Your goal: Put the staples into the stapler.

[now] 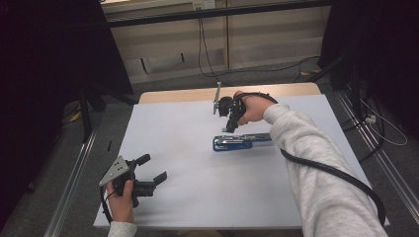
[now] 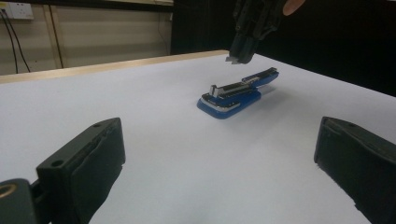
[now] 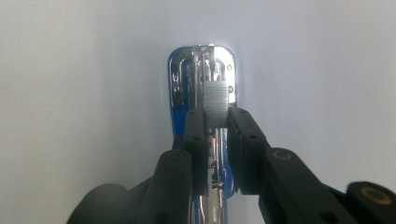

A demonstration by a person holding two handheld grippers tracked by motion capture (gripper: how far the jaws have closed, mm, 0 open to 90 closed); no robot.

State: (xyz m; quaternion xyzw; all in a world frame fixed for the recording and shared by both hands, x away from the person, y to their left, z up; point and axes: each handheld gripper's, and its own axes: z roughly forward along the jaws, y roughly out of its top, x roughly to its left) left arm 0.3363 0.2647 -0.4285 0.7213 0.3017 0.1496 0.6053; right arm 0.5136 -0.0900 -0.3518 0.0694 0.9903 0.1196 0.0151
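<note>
Blue stapler [image 1: 241,142] lying opened flat near the middle of the white table [image 1: 188,197], metal staple channel facing up; seen also from the left gripper view [image 2: 231,97] and from above in the right gripper view [image 3: 203,79].

Right gripper [image 1: 230,127] held above the stapler, pointing down, jaws pinched on a small strip of staples [image 3: 216,100]. Strip positioned directly over the stapler's channel; contact with the channel not determinable.

Left gripper [image 1: 153,170] resting near the table's front left corner, well apart from the stapler. Jaws spread wide, nothing between the pads [image 2: 100,158].
</note>
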